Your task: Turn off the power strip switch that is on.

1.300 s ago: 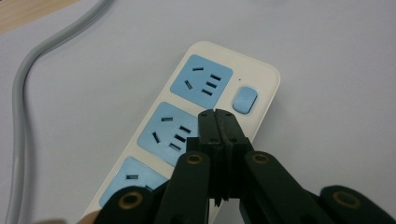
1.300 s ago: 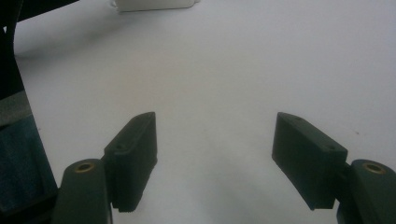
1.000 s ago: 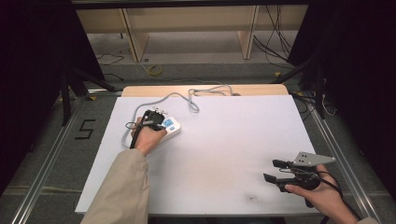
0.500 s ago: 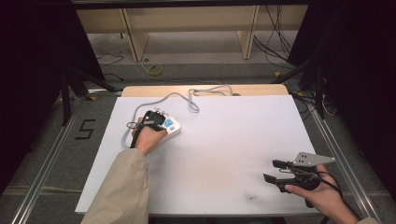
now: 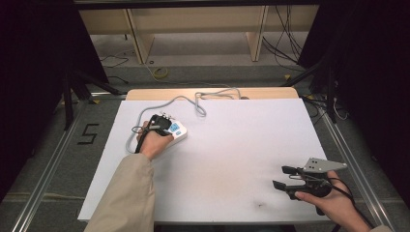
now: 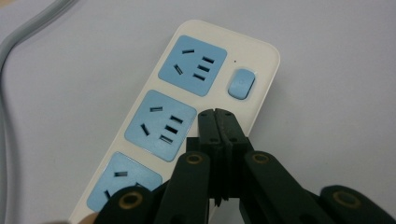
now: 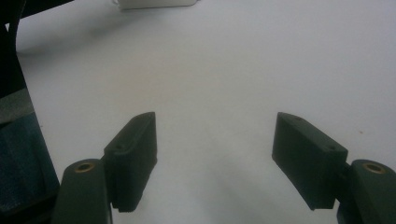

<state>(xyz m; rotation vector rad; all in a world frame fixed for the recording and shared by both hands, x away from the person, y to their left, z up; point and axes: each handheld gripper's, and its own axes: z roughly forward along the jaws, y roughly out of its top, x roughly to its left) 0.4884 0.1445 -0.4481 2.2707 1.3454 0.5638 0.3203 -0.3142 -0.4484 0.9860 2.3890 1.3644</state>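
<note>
Your left gripper (image 6: pixel 218 116) has its jaws pressed together with nothing between them. The tips hang over the white power strip (image 6: pixel 196 112), between the middle blue socket (image 6: pixel 161 125) and the blue rocker switch (image 6: pixel 241 83). Whether the tips touch the casing cannot be told from the left gripper view. The strip lies at the left of the white surface (image 5: pixel 232 145), and its grey cord (image 5: pixel 193 99) loops off toward the far edge.

Your right gripper (image 7: pixel 215 163) has its jaws spread wide over bare surface, holding nothing. In the high view it sits well apart from the strip, near the front right corner.

Risks, as judged from this position:
- If the switch is your target, the closed tips stand short of it and nearer the socket; a press from here could land on the casing or slip into the socket face.
- The strip is unrestrained. A push off its centre line could slide or swivel it, since your right gripper is too far away to brace it.

Limits of view: your left hand (image 5: pixel 153 141) covers much of the strip from above. The nearest socket (image 6: pixel 122 182) is partly hidden behind the gripper's arms. The switch's on or off state cannot be made out.
</note>
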